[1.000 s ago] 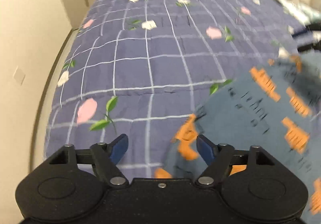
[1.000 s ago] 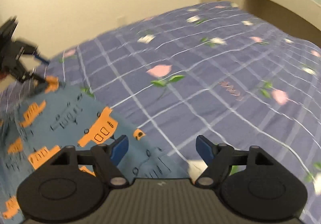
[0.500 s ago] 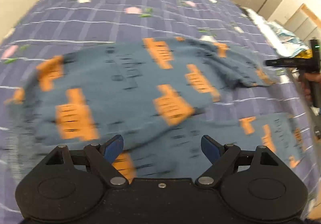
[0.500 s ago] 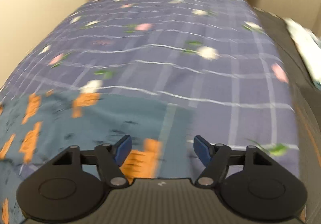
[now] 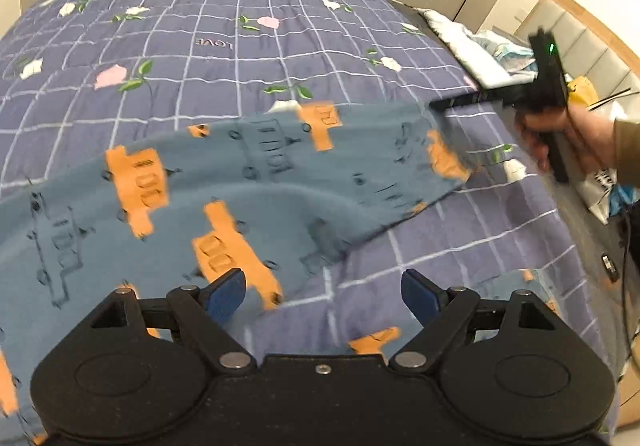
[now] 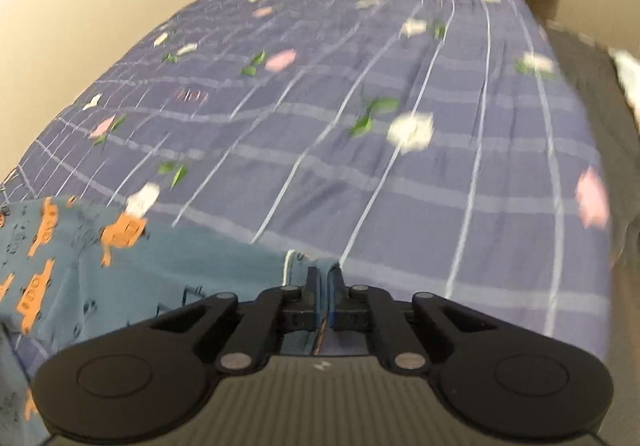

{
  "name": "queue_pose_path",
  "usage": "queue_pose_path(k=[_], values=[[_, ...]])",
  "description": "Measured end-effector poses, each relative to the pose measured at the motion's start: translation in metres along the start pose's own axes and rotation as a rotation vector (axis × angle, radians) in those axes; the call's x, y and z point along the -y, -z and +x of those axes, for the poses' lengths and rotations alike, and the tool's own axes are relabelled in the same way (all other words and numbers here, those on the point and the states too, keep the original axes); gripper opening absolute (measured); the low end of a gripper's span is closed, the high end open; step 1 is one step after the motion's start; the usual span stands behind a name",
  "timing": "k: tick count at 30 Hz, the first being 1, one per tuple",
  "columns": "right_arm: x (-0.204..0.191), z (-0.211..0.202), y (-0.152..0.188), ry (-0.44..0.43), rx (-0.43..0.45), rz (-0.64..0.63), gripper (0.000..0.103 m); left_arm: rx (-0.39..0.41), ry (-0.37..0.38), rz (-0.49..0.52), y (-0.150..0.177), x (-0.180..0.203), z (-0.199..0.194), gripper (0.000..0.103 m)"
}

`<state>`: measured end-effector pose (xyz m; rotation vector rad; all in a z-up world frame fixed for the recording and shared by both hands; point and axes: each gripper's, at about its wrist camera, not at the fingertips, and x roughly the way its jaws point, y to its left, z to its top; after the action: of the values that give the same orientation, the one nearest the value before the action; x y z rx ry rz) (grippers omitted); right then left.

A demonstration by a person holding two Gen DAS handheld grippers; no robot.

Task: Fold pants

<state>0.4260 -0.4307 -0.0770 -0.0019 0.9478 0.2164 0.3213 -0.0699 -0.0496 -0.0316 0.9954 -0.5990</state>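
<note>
The step in hand looks like the gathering of corners before the first fold: the blue-grey soft-knit pants printed with orange vehicles lie spread and rumpled across the near part of the purple quilted bedspread with white grid lines and pink flowers, one edge curling up in a loose ridge. The right gripper, a black two-finger tool with blue pads, has just been closing and now stands pinched tight, with a hemmed edge of the pants caught between its jaws at the cloth's right-hand end. Seen from the left wrist, that same tool reaches in over the far corner of the cloth, carried by the person's right hand. The left gripper hovers over the near edge with its jaws wide apart and nothing between the blue pads; cloth lies under one finger and bare bedspread under the other. My judgement is that the next move calls for the left tool to come down onto a matching edge or corner and close on it, so that both ends can be lifted and carried over together; a one-sided pull would likely drag the pants askew. No container holding anything figures in the work; only a pale heap of bedding lies beyond the bed's right side.
</note>
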Motion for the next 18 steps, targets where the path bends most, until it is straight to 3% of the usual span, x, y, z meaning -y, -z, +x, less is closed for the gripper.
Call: queue_pose_path(k=[4,6,7,9,10,14,18], values=[[-0.003,0.009,-0.021,0.028,-0.023,-0.065,0.005,0.005,-0.084,-0.031,-0.003,-0.025,0.001,0.086],[-0.014,0.013,-0.024,0.081,-0.045,-0.095,0.017,0.011,-0.12,-0.074,-0.005,-0.041,-0.004,0.087],[-0.022,0.004,-0.026,0.086,0.003,-0.09,0.024,0.016,-0.142,-0.096,-0.004,-0.05,-0.008,0.089],[-0.044,-0.019,-0.027,0.047,0.097,-0.078,0.08,0.023,-0.201,-0.134,-0.004,-0.069,-0.016,0.098],[-0.058,-0.027,-0.026,0.012,0.129,-0.07,0.086,0.024,-0.24,-0.152,-0.004,-0.082,-0.02,0.1],[-0.119,-0.026,-0.028,-0.24,0.094,-0.087,0.088,0.007,-0.352,-0.192,-0.012,-0.128,-0.035,0.1],[-0.178,0.0,-0.038,-0.341,0.03,-0.277,0.089,-0.005,-0.358,-0.144,-0.026,-0.164,-0.051,0.102]])
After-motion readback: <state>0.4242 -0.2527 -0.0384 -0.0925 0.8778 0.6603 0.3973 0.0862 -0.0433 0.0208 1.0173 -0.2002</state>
